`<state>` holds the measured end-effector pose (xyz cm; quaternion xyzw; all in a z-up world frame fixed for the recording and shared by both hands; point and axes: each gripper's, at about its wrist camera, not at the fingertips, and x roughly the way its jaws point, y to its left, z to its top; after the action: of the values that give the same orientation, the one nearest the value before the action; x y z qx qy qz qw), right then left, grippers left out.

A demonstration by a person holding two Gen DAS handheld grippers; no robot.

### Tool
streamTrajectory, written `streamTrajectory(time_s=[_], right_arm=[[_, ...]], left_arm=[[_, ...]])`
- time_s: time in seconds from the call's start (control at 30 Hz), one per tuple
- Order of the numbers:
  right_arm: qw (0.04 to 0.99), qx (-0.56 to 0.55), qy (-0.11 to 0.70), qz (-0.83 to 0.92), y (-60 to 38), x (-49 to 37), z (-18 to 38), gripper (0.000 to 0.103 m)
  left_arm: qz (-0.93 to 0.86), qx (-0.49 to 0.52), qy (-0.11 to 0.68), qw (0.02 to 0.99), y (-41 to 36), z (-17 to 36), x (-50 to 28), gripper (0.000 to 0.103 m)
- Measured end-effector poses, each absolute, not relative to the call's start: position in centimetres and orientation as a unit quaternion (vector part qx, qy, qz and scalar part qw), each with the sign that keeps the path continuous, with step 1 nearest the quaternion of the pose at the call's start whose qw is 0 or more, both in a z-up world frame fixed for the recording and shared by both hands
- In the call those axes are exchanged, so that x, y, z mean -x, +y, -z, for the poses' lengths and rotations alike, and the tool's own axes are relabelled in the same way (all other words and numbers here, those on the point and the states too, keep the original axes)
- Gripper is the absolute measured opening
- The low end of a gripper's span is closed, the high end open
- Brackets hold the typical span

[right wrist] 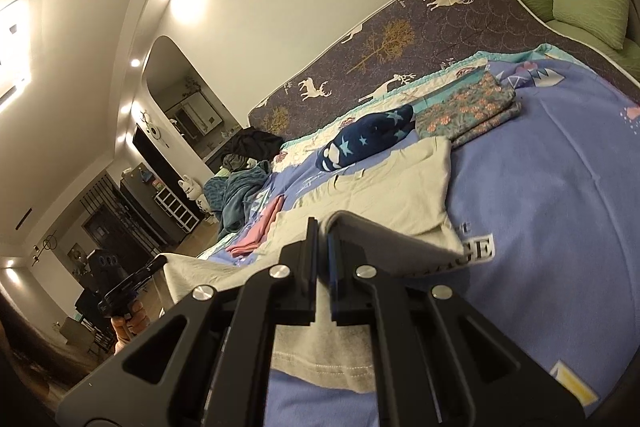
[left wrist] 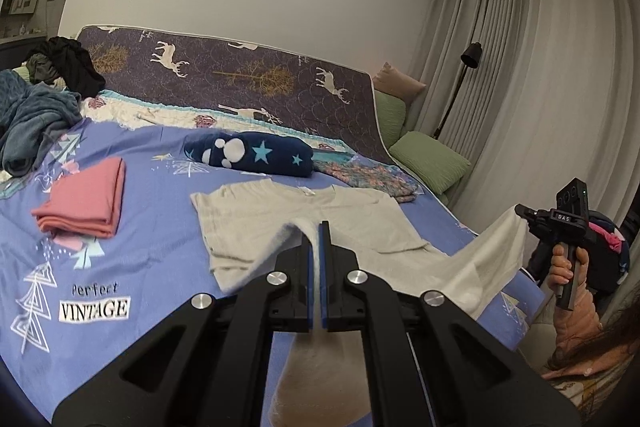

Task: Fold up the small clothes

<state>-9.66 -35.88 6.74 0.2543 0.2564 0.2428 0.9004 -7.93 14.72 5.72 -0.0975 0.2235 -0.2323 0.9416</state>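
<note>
A wide bed under a periwinkle printed cotton sheet carries a pale cream cotton T-shirt at its middle, collar end flat; the left gripper and right gripper, both clamped tight, pinch its lifted hem; a folded pink garment lies well apart.

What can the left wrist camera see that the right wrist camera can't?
Only the left wrist view shows the black floor lamp and the pale curtains. Only the right wrist view shows the arched mirror and the white cat figure. Both show the cream T-shirt, pinched in each gripper's fingers, and the folded pink cloth.
</note>
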Motion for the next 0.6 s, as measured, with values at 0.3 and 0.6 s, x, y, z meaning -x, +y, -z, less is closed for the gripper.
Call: streamTrajectory(time_s=[0.3, 0.6], right_arm=[[0.904, -0.251, 0.277, -0.207, -35.4, 0.7, -6.7, 0.004], [0.883, -0.261, 0.367, -0.130, -35.1, -10.3, 0.1, 0.004]], left_arm=[[0.198, 0.120, 0.266, 0.936, 15.4, -5.1, -1.9, 0.002], [0.160, 0.137, 0.361, 0.909, 15.0, 2.0, -13.3, 0.002]])
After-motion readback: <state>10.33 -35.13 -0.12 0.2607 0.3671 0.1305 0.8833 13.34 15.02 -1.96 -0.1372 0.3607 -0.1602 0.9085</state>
